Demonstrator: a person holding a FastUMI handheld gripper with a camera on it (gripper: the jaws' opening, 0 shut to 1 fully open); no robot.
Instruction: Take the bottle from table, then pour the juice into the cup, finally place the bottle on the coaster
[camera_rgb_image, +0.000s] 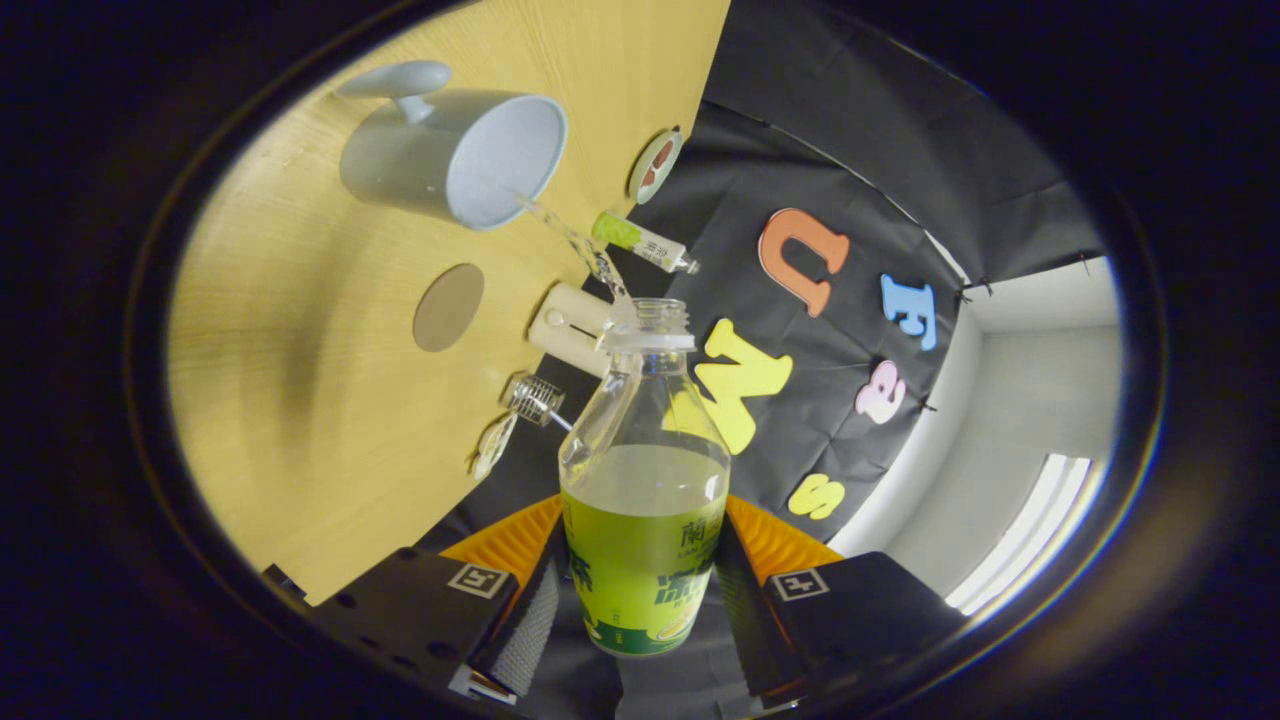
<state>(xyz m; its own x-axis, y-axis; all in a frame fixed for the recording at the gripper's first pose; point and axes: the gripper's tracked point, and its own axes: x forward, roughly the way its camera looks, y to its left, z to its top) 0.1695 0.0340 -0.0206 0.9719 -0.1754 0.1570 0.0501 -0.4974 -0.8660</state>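
Between the tongs (640, 610) you have the bottle (645, 500) clamped at its labelled lower body, both fingers pressed against its sides, cap off and neck tipped toward the cup (455, 155). A thin stream (575, 243) runs from the mouth into the cup's opening, so pouring is under way. Judgement: hold the tilt steady and keep the stream landing inside the rim; more tilt would likely overshoot, since the juice sits well below the shoulder.

Bottle: clear, smooth plastic, threaded neck, glossy green label. Cup: matte pale grey, cylindrical, with a flat handle. Table (300, 400): light wood grain. Coaster (448, 306): flat brown disc just near of the cup, bare and ready for the bottle. Beyond the mouth lie a small tube (642, 241) and a white rounded block (568, 327).
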